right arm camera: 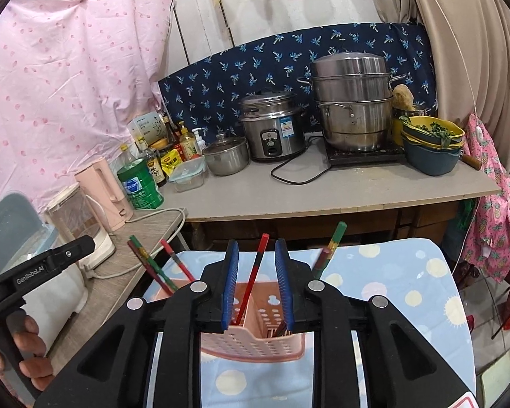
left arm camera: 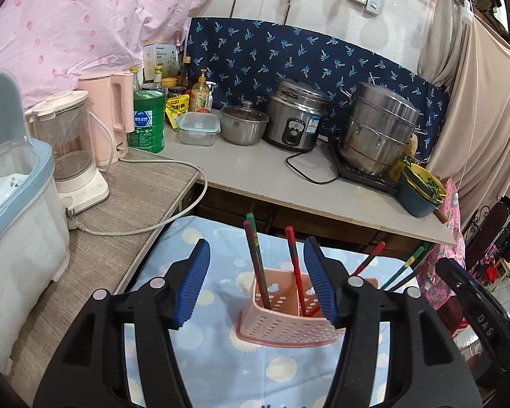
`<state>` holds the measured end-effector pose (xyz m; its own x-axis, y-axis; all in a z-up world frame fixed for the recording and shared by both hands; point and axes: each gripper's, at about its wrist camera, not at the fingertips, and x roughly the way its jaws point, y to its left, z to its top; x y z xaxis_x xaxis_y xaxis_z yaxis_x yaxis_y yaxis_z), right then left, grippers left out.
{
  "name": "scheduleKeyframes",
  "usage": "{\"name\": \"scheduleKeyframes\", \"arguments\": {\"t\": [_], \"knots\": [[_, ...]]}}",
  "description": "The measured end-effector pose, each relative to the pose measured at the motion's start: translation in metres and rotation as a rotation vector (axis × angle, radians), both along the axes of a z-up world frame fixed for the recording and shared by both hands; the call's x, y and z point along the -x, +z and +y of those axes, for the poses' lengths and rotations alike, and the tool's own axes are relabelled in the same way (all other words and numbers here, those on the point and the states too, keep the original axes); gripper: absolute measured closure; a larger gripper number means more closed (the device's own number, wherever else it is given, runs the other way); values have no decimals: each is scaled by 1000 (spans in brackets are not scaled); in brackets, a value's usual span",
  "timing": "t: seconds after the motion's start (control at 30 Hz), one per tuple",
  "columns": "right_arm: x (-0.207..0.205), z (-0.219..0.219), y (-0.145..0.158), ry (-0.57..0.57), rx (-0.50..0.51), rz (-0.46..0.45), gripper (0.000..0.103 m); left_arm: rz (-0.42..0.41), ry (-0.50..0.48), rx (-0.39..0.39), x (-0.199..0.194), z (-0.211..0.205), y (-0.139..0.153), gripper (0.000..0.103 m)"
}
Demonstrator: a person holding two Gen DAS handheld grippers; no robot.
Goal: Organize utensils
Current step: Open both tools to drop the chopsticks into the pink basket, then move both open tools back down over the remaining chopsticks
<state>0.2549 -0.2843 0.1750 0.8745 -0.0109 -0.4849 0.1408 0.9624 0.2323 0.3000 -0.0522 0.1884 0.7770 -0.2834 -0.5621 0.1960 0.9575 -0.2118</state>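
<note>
Left gripper (left arm camera: 256,284) is open, blue pads well apart w/ nothing pressed between them; pink utensil holder (left arm camera: 289,319) sits just ahead and below, on the blue dotted cloth (left arm camera: 221,357) covering the table. In the left wrist view, a red-green chopstick pair (left arm camera: 256,265) stands in the holder's left compartment, between the pads; a red chopstick (left arm camera: 295,268) leans just inside the right pad. More chopsticks (left arm camera: 399,272) stick up to the right, beyond that pad. Right gripper (right arm camera: 256,284) is only partly open, pads closer together; a red chopstick (right arm camera: 253,278) stands tilted in the gap, its lower end in the holder (right arm camera: 251,343), but neither pad seems to touch it. Left of this gripper, three more chopsticks (right arm camera: 153,268) lean out of the holder; to its right a red-green one (right arm camera: 329,250) pokes up behind the arm. Far left in the right wrist view, a hand (right arm camera: 27,357) grips the other gripper's handle. Further ahead of both, across a gap: rice cooker (right arm camera: 272,129), stacked steel steamer (right arm camera: 353,102), small lidded pot (right arm camera: 226,154), green tin (right arm camera: 139,183), pink kettle (right arm camera: 102,190).
</note>
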Motion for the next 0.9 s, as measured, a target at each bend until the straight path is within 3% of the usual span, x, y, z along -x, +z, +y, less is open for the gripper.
{"name": "scheduleKeyframes", "arguments": {"t": [0.27,0.9], "knots": [[52,17,-9,29,15,13,80,30,-8,-24,42,14,-19,47],[159,67,-73,82,29,124,79,123,-36,-121,149,42,-100,47]]}}
